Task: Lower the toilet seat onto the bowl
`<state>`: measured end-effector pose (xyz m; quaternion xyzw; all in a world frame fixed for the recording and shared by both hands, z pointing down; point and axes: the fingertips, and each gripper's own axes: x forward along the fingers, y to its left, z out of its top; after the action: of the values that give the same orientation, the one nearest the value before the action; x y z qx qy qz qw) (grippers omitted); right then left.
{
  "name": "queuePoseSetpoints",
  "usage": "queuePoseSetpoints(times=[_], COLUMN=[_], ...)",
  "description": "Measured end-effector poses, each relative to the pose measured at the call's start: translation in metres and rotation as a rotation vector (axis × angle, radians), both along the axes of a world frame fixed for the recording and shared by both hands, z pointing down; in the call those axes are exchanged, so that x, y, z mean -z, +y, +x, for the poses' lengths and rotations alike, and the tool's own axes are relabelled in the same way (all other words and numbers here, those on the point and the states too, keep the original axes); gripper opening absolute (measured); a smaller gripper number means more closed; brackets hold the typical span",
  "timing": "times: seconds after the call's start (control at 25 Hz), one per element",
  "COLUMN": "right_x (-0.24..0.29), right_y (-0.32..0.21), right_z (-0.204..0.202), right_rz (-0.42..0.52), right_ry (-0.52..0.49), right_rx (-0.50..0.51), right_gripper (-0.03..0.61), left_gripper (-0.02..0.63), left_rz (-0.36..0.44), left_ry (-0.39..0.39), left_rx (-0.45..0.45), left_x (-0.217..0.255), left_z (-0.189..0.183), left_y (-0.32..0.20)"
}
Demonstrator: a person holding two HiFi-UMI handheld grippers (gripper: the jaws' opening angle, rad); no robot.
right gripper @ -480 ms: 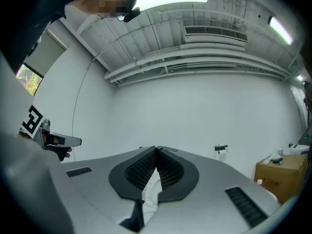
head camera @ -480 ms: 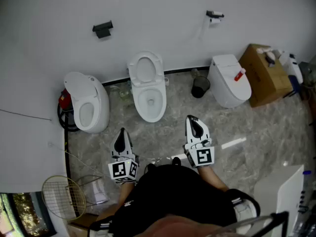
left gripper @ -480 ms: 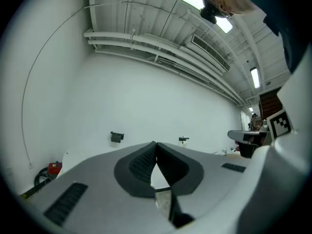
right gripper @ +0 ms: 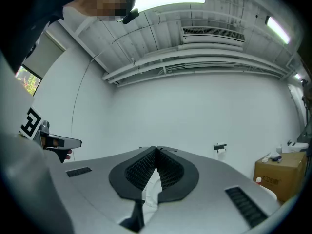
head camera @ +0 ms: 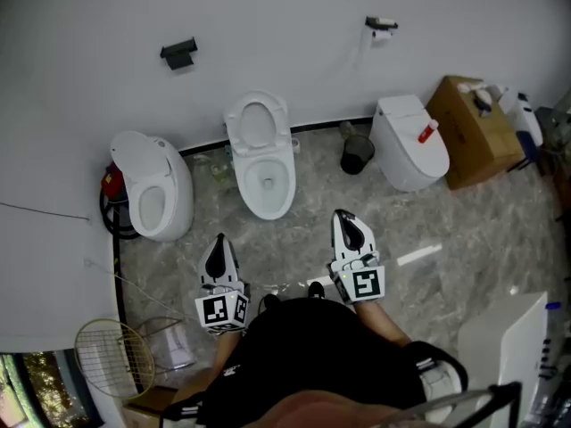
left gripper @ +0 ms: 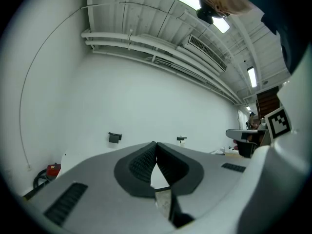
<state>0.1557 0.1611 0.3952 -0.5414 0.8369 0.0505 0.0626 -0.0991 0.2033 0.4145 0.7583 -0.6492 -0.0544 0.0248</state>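
Both jaws pinched together, empty: left gripper (head camera: 219, 243) and right gripper (head camera: 348, 219) hang well short of the middle bowl (head camera: 268, 185). The toilet seat (head camera: 258, 121) stands upright behind that bowl, against the wall. Best to catch its top edge and ease it down gently. Hinge too small to read; any lid behind it is unclear

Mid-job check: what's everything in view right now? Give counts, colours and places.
middle toilet: one, white, straight ahead, seat raised
left toilet: one, white, left of it, open
right toilet: one, white, right of it, lid down
wall bracket: one, black, wall upper left
paper holder: one, black, wall upper right
bin: one, black, between middle and right toilets
cardboard box: one, brown, far right
red canister: one, beside left toilet
left tool: one, white and black, shut, empty
right tool: one, same, shut, empty
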Motion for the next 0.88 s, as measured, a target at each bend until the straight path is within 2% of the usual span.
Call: queuePoseSetpoints(times=[0.6,0.88], right_x=[-0.0071,-0.0044], right_y=[0.0001,-0.0026], right_z=[0.0027,0.0033], right_rz=[-0.006,-0.006], right_ry=[0.059,0.068], right_rx=[-0.014,-0.018], right_gripper=[0.021,0.064], left_gripper=[0.012,0.088], left_rz=[-0.014,-0.012], left_ry=[-0.037,-0.041], left_rx=[0.003,-0.005], left_x=[-0.0060,-0.0014], left_z=[0.0070,0.0089], left_y=[0.0004,-0.0039])
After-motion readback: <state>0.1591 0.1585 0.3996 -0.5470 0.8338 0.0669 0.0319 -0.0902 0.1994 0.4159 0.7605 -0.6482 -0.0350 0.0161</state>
